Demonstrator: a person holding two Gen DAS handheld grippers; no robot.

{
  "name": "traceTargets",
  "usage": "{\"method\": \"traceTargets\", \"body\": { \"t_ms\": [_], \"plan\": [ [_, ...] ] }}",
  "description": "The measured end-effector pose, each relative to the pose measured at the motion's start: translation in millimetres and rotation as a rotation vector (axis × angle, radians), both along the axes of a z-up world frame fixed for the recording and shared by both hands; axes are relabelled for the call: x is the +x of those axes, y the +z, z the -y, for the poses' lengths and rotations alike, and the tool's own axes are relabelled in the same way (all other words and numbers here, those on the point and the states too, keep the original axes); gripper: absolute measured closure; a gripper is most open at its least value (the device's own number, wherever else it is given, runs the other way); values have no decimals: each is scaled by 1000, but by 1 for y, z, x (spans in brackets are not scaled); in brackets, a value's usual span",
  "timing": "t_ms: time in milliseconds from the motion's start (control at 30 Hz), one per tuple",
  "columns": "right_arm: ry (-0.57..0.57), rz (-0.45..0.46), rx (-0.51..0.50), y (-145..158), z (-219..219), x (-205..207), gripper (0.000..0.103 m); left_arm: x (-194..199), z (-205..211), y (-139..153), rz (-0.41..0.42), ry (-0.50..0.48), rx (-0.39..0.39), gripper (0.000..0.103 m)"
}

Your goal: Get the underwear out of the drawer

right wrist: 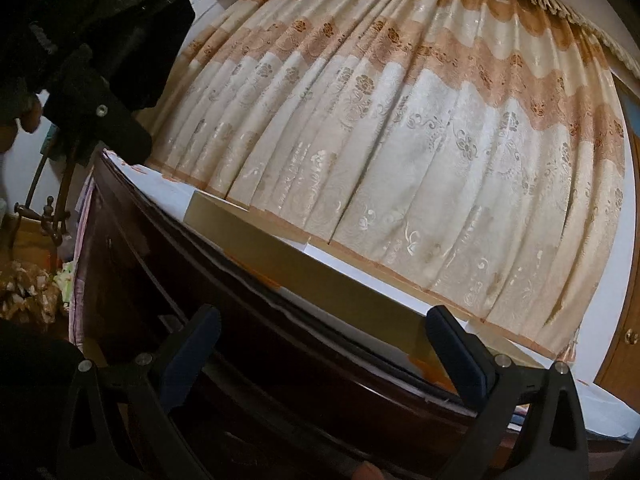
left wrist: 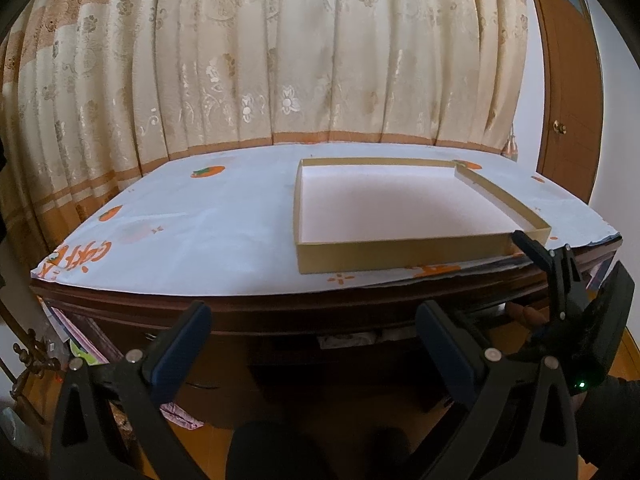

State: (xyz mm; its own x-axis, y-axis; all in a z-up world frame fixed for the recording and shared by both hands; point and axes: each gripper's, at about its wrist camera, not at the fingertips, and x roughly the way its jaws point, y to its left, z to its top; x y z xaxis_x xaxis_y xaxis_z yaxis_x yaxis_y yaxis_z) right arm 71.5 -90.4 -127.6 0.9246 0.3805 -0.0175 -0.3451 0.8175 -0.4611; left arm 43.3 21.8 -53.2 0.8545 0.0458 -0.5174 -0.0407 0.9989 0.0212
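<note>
Jaws on both the left gripper (left wrist: 314,344) and right gripper (right wrist: 322,344) stand wide and empty before the dark wooden dresser (left wrist: 280,320). No underwear shows; presumably it's inside a drawer not yet opened. An empty box (left wrist: 400,256) waits on the surface.

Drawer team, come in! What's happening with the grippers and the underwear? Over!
Left gripper open, empty. Right gripper open, empty, near the desk edge. Underwear not clearly seen. Empty cardboard box on the desk top, not blocking.
</note>
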Motion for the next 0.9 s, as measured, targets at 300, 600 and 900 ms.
{"method": "traceTargets", "body": {
  "t_ms": [300,600,900],
  "plan": [
    [-15,-17,-55,-1,3,7,0,6,4,-5,-25,-15,-2,0],
    [-19,-53,-47,2,6,1,0,0,6,-2,-24,-32,1,0],
    [-21,-86,-40,4,7,-9,0,-9,3,4,-5,-34,0,0]
  ]
}}
